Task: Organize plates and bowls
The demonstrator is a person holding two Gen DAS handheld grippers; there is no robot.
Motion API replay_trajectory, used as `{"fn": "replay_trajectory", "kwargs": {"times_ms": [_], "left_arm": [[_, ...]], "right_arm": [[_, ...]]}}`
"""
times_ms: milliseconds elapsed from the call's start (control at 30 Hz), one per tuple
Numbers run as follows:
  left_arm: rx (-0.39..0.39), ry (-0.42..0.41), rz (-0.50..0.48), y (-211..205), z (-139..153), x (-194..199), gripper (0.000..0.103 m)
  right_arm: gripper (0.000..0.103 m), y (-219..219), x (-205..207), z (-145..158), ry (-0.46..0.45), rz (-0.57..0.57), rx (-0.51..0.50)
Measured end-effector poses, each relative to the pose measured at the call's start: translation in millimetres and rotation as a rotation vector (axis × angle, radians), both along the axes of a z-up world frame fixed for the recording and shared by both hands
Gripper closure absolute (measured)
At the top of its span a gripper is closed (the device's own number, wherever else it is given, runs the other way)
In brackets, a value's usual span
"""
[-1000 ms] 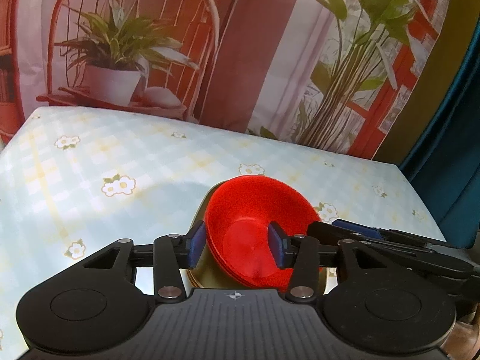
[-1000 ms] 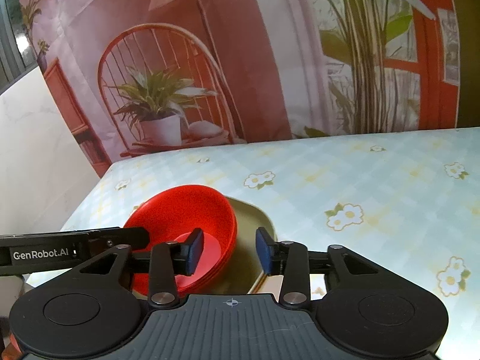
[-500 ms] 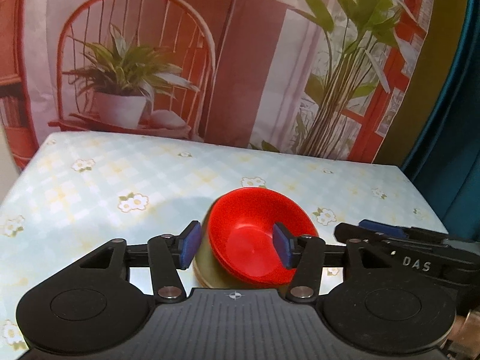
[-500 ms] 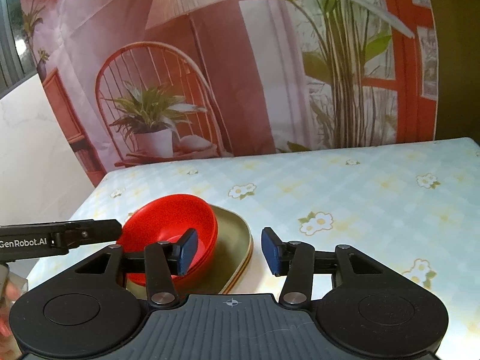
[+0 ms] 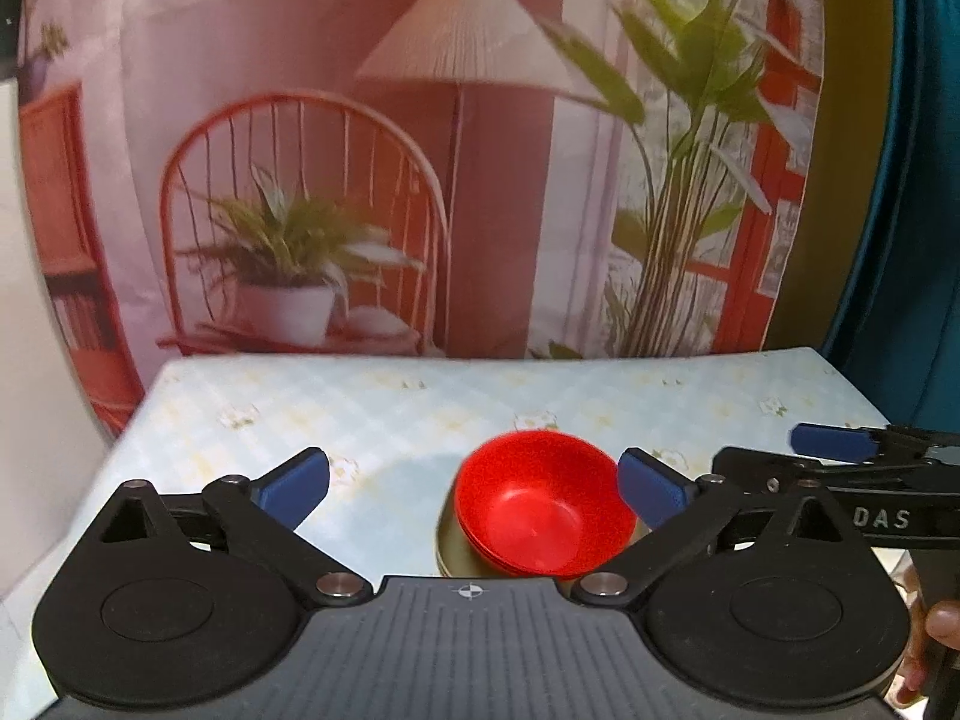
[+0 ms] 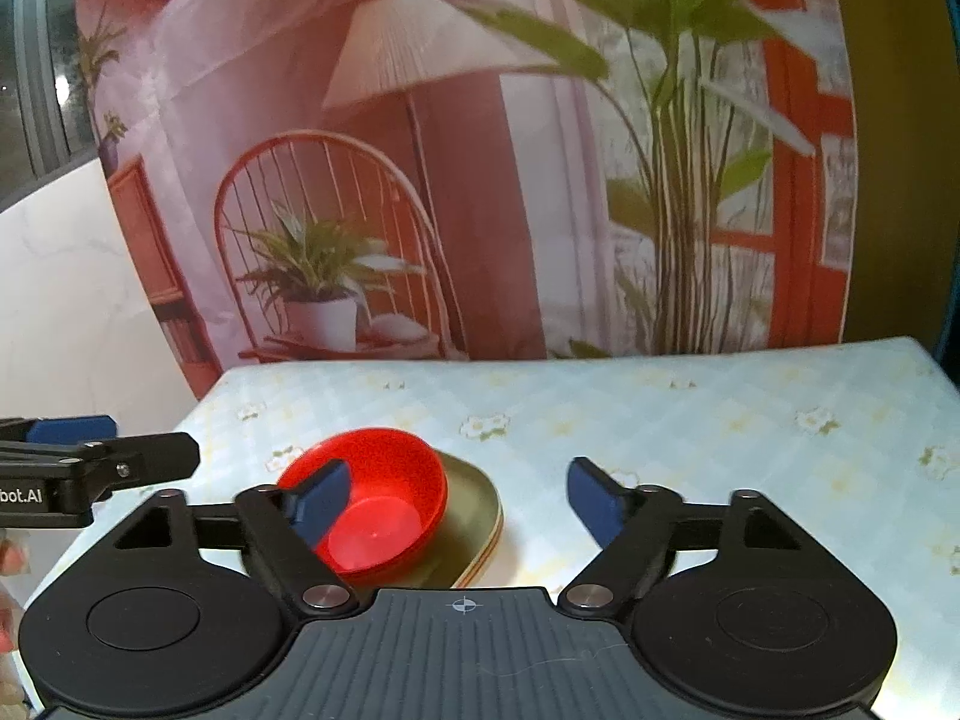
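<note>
A stack of red bowls (image 5: 543, 504) sits on a stack of olive-gold plates (image 5: 447, 546) on the flowered tablecloth. My left gripper (image 5: 474, 489) hovers above and behind the stack. Its jaws are opening wide and the blue pads touch nothing. In the right wrist view the red bowls (image 6: 384, 498) and plates (image 6: 474, 516) lie low and left of centre. My right gripper (image 6: 456, 504) is also opening, its pads clear of the dishes. Each gripper shows in the other's view: the right gripper (image 5: 798, 456) at the right edge, the left gripper (image 6: 126, 441) at the left edge.
The table (image 6: 690, 420) carries a pale blue checked cloth with flowers. Behind it hangs a printed backdrop (image 5: 420, 180) of a chair, plant and lamp. A blue curtain (image 5: 924, 180) is at the right, a white wall (image 6: 60, 300) at the left. A hand (image 5: 942, 630) holds the right gripper's handle.
Both grippers have drawn back and up from the bowl stack, which now looks smaller. Their jaws have spread from half closed around the bowl rim to wide apart.
</note>
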State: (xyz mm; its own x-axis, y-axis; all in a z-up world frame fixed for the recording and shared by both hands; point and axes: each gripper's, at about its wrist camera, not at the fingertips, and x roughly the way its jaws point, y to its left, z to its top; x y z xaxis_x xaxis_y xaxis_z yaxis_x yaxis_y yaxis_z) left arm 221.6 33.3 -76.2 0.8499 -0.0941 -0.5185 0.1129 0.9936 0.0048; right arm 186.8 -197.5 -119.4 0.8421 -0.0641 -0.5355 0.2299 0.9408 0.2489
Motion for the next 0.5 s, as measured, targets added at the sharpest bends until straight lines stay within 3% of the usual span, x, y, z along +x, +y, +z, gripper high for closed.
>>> {"fn": "replay_trajectory", "kwargs": {"times_ms": [167, 500], "left_arm": [[0.017, -0.022, 0.026, 0, 17, -15, 0.0], [0.039, -0.11, 0.042, -2, 58, -62, 0.0]], "right_arm": [[0.0, 10, -16, 21, -0.02, -0.006, -0.05], [0.0, 22, -51, 63, -0.066, -0.034, -0.075]]}}
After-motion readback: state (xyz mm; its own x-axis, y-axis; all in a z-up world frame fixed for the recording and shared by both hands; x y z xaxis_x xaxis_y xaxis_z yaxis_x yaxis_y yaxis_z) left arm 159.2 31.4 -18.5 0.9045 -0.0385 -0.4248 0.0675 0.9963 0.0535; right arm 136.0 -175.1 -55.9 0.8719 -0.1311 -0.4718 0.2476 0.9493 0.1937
